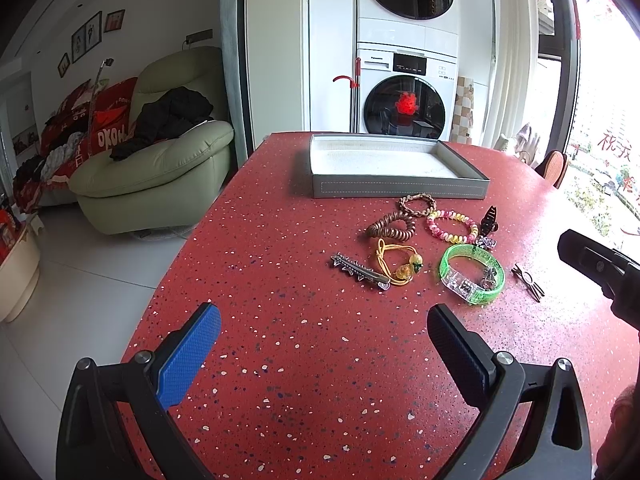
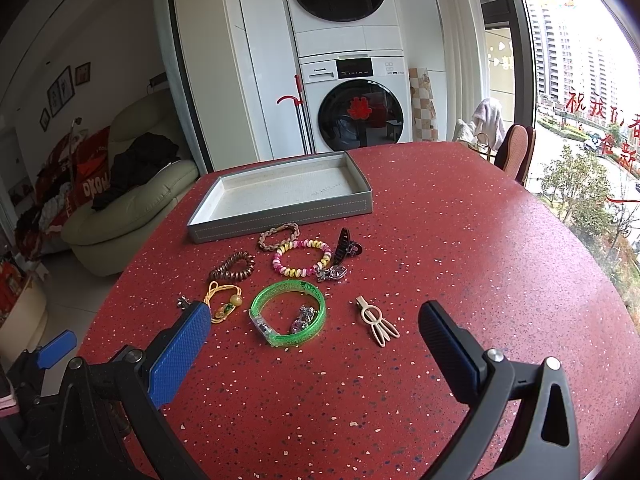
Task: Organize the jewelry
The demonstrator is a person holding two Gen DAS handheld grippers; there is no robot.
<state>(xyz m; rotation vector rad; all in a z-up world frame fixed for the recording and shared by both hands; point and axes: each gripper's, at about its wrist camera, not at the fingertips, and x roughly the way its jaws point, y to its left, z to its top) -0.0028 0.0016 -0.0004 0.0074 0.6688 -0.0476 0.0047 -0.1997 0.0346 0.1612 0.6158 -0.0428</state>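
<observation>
A grey tray (image 1: 400, 191) (image 2: 280, 222) with a white lining stands empty at the far side of the red table. In front of it lie a green bangle (image 1: 496, 280) (image 2: 316, 294), a pink-yellow bead bracelet (image 1: 452, 225) (image 2: 302, 258), a brown coil hair tie (image 1: 390, 228) (image 2: 234, 266), a braided bracelet (image 1: 418, 203) (image 2: 280, 236), a yellow cord bracelet (image 1: 396, 264) (image 2: 224, 300), a spiked silver hair clip (image 1: 358, 271), a dark claw clip (image 1: 490, 218) (image 2: 344, 246) and a beige hair clip (image 1: 528, 280) (image 2: 376, 320). My left gripper (image 1: 324, 332) and right gripper (image 2: 316, 340) are open and empty, short of the jewelry.
The red speckled table (image 1: 300, 360) (image 2: 460, 260) has its left edge beside a green sofa (image 1: 160, 160). Stacked washing machines (image 1: 406, 92) stand behind it. A chair (image 2: 516, 152) and a window are at the right. The right gripper's body (image 1: 600, 268) shows in the left wrist view.
</observation>
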